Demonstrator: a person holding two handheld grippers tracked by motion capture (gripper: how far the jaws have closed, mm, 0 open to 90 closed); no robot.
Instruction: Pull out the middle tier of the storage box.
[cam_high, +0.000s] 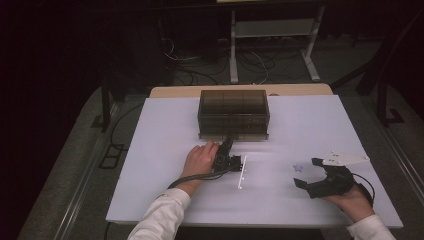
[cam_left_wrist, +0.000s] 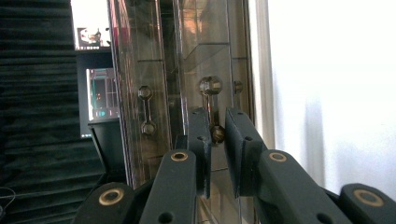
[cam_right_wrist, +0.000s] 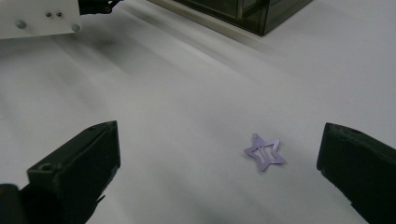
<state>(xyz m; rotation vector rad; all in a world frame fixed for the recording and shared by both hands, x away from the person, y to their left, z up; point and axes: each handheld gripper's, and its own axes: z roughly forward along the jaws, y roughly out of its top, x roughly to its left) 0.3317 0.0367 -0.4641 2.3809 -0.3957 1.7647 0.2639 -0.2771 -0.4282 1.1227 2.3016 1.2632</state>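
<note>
Fingers of the left gripper (cam_left_wrist: 217, 154) seemingly pinch a drawer handle (cam_left_wrist: 211, 109) on the smoky organizer box (cam_high: 233, 114); the right gripper (cam_right_wrist: 219, 163) gapes wide near a purple star clip (cam_right_wrist: 265, 153).

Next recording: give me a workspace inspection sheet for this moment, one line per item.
Surface: white table top, flat, on a table with a wooden far edge.
Job's things: smoky transparent drawer box at the far middle; its drawer handle sits between the left fingers. Purple star hair clip lies flat on the table, apart from the box.
Clutter: nothing seen.
Grippers: left gripper at the box front, closed on the handle. Right gripper resting near the table's right edge, fingers wide apart, clip ahead of them, untouched.
Cables: black cable trails from the left gripper; loose wires on the floor beyond.
Surroundings: dark room, metal stand legs behind the table.
</note>
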